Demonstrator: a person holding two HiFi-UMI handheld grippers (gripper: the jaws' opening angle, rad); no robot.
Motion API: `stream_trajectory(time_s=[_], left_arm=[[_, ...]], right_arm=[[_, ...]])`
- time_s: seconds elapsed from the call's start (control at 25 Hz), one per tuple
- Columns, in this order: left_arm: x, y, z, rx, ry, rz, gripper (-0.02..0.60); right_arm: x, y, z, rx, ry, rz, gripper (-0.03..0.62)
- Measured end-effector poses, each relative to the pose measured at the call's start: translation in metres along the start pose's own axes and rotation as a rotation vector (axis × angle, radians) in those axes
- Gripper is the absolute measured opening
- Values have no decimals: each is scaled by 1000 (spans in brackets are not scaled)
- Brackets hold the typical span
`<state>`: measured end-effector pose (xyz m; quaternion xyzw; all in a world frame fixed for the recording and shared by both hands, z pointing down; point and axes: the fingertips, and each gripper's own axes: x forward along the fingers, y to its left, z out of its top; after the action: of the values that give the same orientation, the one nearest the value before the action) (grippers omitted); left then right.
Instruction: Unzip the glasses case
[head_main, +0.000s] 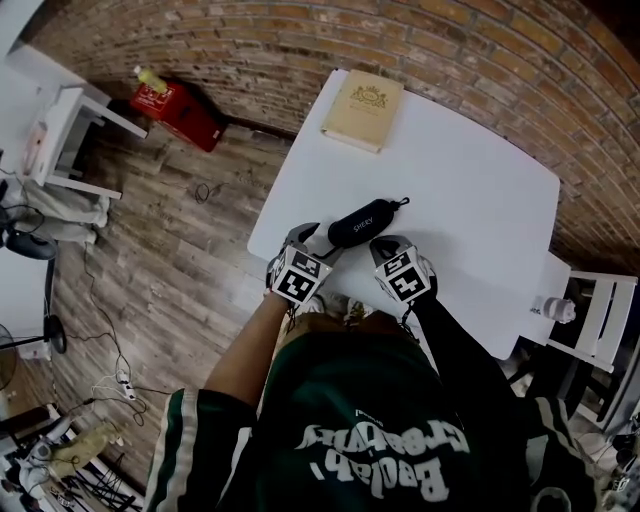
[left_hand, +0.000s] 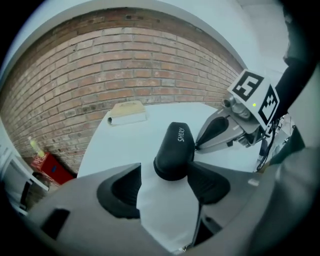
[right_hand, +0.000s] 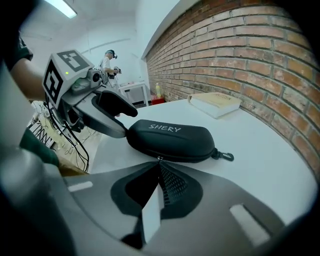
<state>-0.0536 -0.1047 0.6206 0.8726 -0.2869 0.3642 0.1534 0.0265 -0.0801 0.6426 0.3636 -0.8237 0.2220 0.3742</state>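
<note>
Left gripper (left_hand: 165, 172): jaws wide apart. The black oval fabric glasses case (left_hand: 174, 150), lettered in white, lies on the white table (left_hand: 125, 145). Its near end sits between these jaws, close against the right-hand pad (left_hand: 207, 182) and clear of the other.

Right gripper (right_hand: 159, 161): jaws closed together. Their tips meet the case's long side at the zip line, where a small metal piece (right_hand: 159, 158) shows; whether it is pinched cannot be told. The case is closed. A black clip (right_hand: 226, 156) hangs at the case end right of these jaws. A tan hardcover book (right_hand: 216, 102) lies beyond, well apart.
</note>
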Motion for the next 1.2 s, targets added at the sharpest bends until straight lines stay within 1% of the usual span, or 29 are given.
stream_trajectory(time_s=[0.16,0.24,0.32,0.44,0.52,0.6,0.64,0.68,0.72,0.76,0.92,1.2], left_arm=[[-2,8,-4,-11,-15,16,270],[-3,9,-7,-20,-4,3,265],[-7,6,-3,-14,-5,-26,270],[-11,-9,17,35,-39,-74,265],[-8,-22,34,75,-69,-105,252],[-1,-31,46,112,-82,-124,229],[4,-34,50,132,-76,-125,206],[9,-35,50,155,-59,-120,174],[14,-36,47,176,-38,-114,128],[18,-37,44,188,-22,-111,101],[19,-37,41,163,-41,-111,98],[20,-37,40,162,-35,-105,98]], right_arm=[[1,15,0,-3,-3,22,14],[1,19,-2,-3,-4,28,14],[2,18,-4,-2,1,20,14],[3,16,-5,8,-5,14,14],[3,15,-6,12,-8,10,14],[4,14,-7,5,-8,2,14],[5,14,-6,1,-10,-1,14],[5,14,-6,-3,-12,-4,14],[5,14,-6,-5,-13,-6,14],[5,14,-7,-4,-11,-7,14],[3,15,-6,-1,-8,-22,14],[1,13,-7,-10,-13,-61,14]])
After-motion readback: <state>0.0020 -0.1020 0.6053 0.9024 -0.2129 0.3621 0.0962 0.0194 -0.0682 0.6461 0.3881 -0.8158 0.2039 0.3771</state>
